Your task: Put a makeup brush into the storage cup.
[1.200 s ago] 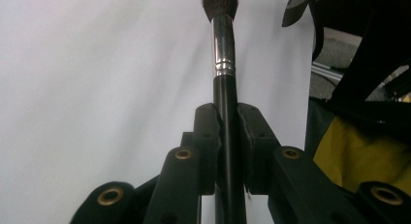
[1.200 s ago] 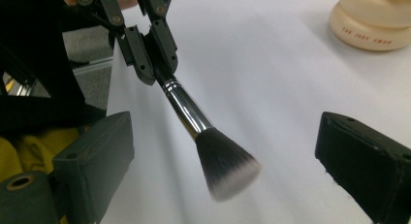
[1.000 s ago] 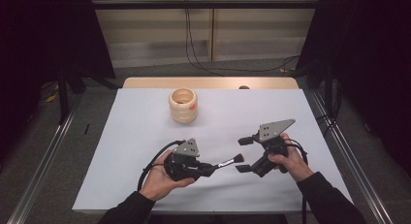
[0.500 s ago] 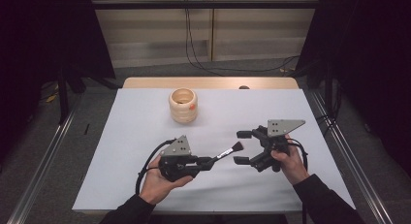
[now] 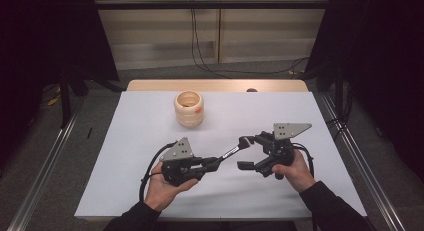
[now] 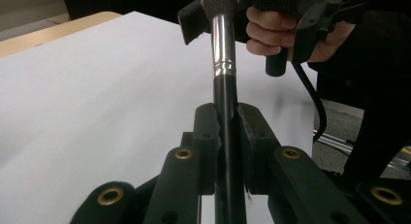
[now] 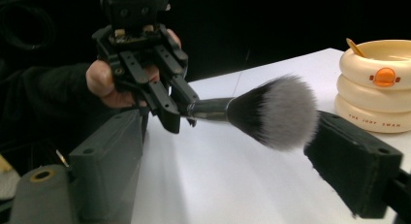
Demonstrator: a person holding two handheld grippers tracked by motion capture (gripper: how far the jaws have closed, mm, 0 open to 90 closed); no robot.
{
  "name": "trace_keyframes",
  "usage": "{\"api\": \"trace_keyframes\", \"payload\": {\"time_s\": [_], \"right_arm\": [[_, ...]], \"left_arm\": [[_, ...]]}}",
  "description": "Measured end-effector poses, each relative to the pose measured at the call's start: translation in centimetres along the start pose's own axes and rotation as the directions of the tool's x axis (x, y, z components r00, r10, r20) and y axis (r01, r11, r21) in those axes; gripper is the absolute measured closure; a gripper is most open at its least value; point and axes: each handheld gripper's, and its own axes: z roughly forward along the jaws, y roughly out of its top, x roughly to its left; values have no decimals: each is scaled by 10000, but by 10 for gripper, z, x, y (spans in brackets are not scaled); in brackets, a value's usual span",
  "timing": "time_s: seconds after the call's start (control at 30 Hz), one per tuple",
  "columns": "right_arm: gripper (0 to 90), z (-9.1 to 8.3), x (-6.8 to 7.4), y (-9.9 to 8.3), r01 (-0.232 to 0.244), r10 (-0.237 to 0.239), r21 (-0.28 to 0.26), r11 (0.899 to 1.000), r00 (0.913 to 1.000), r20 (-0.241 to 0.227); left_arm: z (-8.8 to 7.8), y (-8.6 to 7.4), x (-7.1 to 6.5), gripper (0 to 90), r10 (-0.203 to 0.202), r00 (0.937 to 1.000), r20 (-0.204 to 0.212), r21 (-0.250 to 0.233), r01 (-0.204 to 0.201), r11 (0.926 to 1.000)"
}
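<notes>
Where high view blurs it, brush (image 7: 271, 112) head grey-tipped | left gripper (image 5: 212, 164) jaws clamp handle | right gripper (image 5: 245, 152) jaws apart, closing.

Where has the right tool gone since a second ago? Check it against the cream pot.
Yes. The right tool has slid left along the table, nearer the column under the cream pot, and now flanks the brush head.

Cream ringed container (image 5: 189, 108), standing upright on the white table cover (image 5: 140, 141) toward its far side, left of centre; an orange mark on its side (image 7: 385, 76) and a tan stick leaning at its rim (image 7: 356, 47). Beyond the cover, a bare wooden table edge (image 5: 215, 85). Black cables (image 5: 200, 51) hang down the back wall to the floor. Metal rails (image 5: 45, 166) flank the table.
</notes>
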Motion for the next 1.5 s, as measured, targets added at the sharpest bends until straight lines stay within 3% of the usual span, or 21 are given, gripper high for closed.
{"api": "trace_keyframes", "payload": {"time_s": [0.13,0.27,0.67,0.87,0.93,1.2,1.37,1.5], "right_arm": [[271,1,-1,-2,-209,204,262,9994,9995,221],[417,1,-2,-2,-342,344,221,9992,9994,-90],[681,-4,-7,-1,-511,535,311,9982,9954,-795],[710,-4,-9,-2,-738,784,483,9961,9918,-1009],[724,-5,-10,-1,-733,783,487,9961,9909,-1094],[760,-7,-11,-1,-840,909,507,9952,9837,-1549],[777,-7,-9,1,-842,918,526,9951,9820,-1648],[777,-7,-9,2,-805,897,607,9949,9816,-1687]], "left_arm": [[1,0,0,796,82,10000,28,188,-83,9998],[3,-1,0,796,70,9999,99,193,-72,9998],[6,-1,-1,795,336,9988,362,283,-347,9990],[8,-3,1,796,557,9974,457,491,-579,9971],[11,-5,2,795,585,9960,681,313,-608,9977],[15,-8,3,788,849,9935,755,373,-879,9954],[14,-9,5,764,879,9939,666,396,-907,9951],[15,-10,6,722,672,9957,633,191,-685,9975]]}}
